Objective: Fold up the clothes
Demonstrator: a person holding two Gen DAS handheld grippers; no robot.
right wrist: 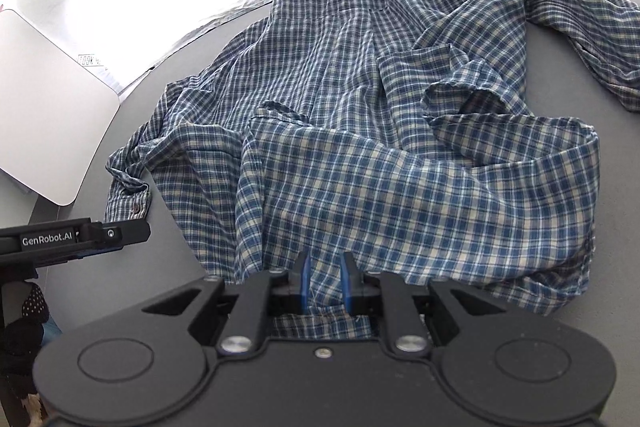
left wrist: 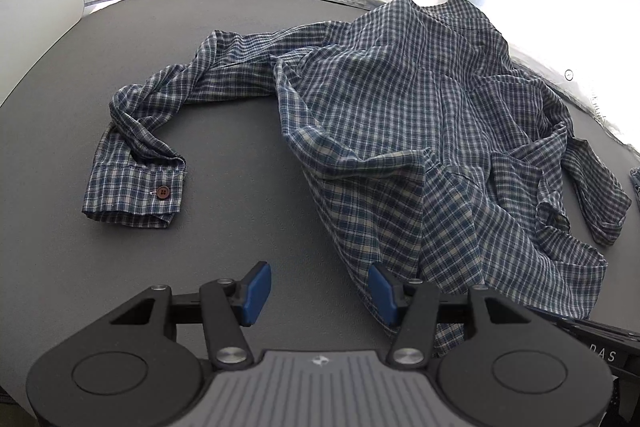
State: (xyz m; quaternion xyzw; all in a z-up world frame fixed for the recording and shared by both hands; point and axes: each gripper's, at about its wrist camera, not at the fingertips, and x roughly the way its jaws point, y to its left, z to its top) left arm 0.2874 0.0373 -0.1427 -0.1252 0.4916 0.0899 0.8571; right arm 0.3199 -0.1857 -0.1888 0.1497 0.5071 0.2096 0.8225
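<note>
Pinching the hem of the plaid shirt (right wrist: 360, 131), right gripper (right wrist: 326, 283) looks clamped, I think; left gripper (left wrist: 316, 293) gapes empty. Pull it taut, flat on the counter (left wrist: 240, 227).

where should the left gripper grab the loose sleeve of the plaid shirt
Probably at the buttoned cuff: it lies flat and apart on the grey table, the sleeve's stiffest, least crumpled part. The open left gripper could come from the near side, sliding one finger under the cuff's open end.

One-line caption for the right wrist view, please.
Right gripper pinches the hem of a rumpled plaid shirt on a grey table.
</note>
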